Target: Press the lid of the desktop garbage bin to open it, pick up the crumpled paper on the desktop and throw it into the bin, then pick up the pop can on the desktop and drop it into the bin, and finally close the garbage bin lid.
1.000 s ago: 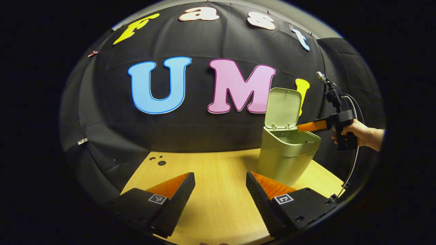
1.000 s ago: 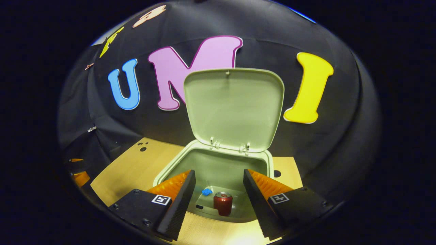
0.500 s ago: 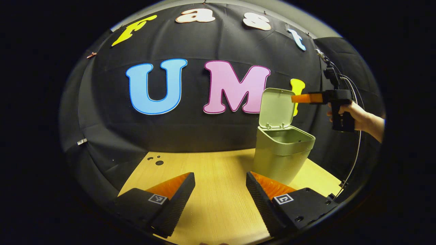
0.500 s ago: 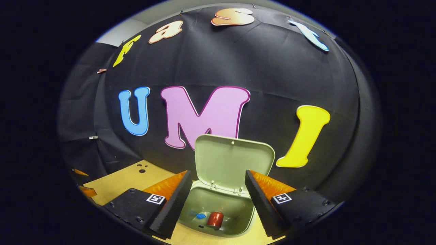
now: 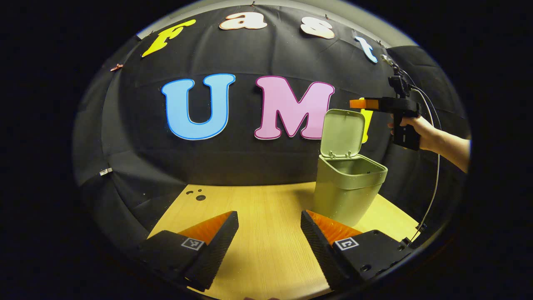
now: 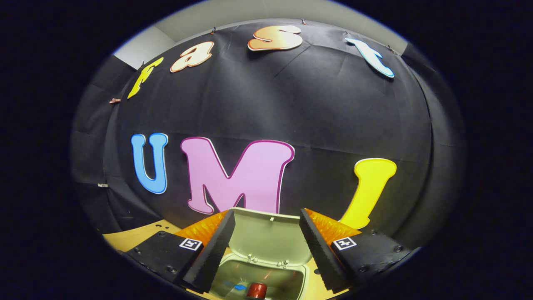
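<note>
Green plastic bin [image 5: 349,191] on wooden bench [image 5: 266,233]: lid [image 6: 270,237] upright; red can [image 6: 257,289], blue paper wad [image 6: 239,287] inside. Lid-closing outstanding. Left claw [image 5: 268,227], right claw [image 6: 266,243] wide, empty.

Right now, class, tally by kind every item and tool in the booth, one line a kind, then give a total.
Bins: 1, lid up
Cans: 1, inside the bin
Paper balls: 1, inside the bin
Grippers: 2, left and right, both open
Tables: 1
Total: 6
</note>
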Motion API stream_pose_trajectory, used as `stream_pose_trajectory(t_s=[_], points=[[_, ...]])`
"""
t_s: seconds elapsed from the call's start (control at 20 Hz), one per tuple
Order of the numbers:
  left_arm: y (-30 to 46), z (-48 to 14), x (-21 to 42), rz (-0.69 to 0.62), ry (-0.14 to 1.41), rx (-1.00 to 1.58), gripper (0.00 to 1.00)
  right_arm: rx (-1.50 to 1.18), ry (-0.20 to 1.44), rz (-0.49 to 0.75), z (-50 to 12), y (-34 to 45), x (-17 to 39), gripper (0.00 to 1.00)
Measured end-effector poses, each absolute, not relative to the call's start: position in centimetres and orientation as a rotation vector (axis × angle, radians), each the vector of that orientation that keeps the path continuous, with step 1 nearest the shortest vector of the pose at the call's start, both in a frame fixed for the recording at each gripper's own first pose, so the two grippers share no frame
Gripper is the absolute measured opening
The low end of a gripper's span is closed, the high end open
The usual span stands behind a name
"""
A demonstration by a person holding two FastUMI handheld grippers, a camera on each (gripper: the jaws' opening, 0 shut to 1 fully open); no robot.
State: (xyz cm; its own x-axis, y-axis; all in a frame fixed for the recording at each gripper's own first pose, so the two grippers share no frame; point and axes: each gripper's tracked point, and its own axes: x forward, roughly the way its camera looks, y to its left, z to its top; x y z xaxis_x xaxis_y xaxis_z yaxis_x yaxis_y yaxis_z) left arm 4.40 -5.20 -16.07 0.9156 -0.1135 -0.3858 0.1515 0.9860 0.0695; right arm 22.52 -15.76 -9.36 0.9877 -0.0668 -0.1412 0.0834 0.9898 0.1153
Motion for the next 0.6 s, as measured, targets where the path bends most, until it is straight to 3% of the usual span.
stream_pose_trajectory(t_s=[0.6], points=[[-3.5, -16.2, 3.6, -0.065, 0.414, 0.109, 0.98, 0.136, 0.135, -0.122, -11.2, -17.7, 27.5, 0.98]])
